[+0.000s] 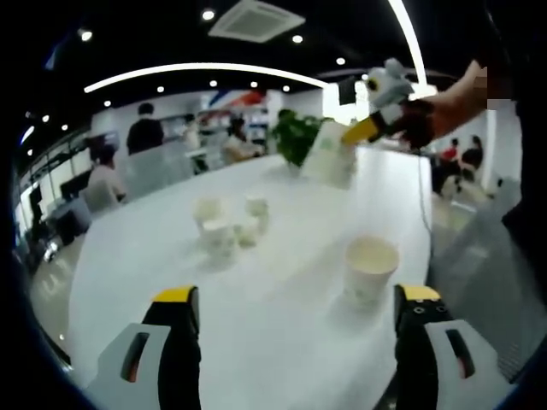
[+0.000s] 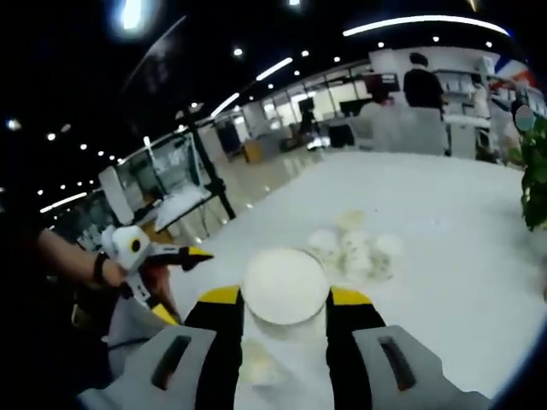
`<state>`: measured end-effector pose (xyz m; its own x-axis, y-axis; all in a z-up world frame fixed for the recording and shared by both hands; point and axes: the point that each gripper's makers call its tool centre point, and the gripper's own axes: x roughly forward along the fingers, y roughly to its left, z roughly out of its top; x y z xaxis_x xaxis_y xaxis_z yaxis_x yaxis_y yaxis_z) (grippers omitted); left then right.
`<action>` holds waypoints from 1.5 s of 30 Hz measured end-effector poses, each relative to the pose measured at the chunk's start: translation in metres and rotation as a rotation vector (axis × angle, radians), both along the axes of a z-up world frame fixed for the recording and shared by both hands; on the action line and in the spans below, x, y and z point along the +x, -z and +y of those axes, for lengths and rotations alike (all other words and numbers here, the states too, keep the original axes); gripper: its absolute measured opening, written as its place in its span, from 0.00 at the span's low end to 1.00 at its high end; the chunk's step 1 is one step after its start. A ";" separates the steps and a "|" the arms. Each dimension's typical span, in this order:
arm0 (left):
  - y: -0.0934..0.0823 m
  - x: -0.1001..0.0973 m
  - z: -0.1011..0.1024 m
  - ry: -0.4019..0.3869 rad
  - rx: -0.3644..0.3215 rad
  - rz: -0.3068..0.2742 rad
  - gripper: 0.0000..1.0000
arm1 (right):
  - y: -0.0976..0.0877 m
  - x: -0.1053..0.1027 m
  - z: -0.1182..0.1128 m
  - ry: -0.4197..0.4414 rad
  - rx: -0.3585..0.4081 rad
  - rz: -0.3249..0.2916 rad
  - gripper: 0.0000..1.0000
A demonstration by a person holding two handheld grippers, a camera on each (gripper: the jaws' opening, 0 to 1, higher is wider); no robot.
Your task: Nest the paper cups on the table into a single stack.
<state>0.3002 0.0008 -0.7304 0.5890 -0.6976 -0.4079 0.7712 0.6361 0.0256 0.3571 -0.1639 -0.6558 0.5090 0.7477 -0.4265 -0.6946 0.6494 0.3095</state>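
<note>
Our right tool [image 2: 285,312] pinches a white paper cup [image 2: 285,289]; the left tool [image 1: 295,312] (jaws spread) hovers over the white desk [image 1: 282,342].

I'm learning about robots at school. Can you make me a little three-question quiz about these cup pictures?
1. True or false: the right gripper holds a paper cup between its jaws.
2. The left gripper is: A) open, B) shut on a cup, C) shut on a plant.
3. Fill in: the cups stand on a white ____.

Key:
1. True.
2. A. Its jaws are wide apart; a single cup stands on the table just ahead, and a cluster of cups stands farther off.
3. Table.
</note>
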 end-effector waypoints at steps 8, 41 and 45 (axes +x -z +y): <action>0.000 -0.001 0.000 -0.002 -0.007 0.003 0.95 | 0.001 -0.010 0.002 -0.001 0.021 0.021 0.34; 0.001 -0.003 -0.001 -0.003 -0.013 0.016 0.95 | 0.003 -0.042 0.016 0.002 0.164 0.104 0.34; 0.001 -0.005 -0.002 -0.001 -0.017 0.017 0.95 | 0.004 -0.042 0.015 0.007 0.166 0.104 0.34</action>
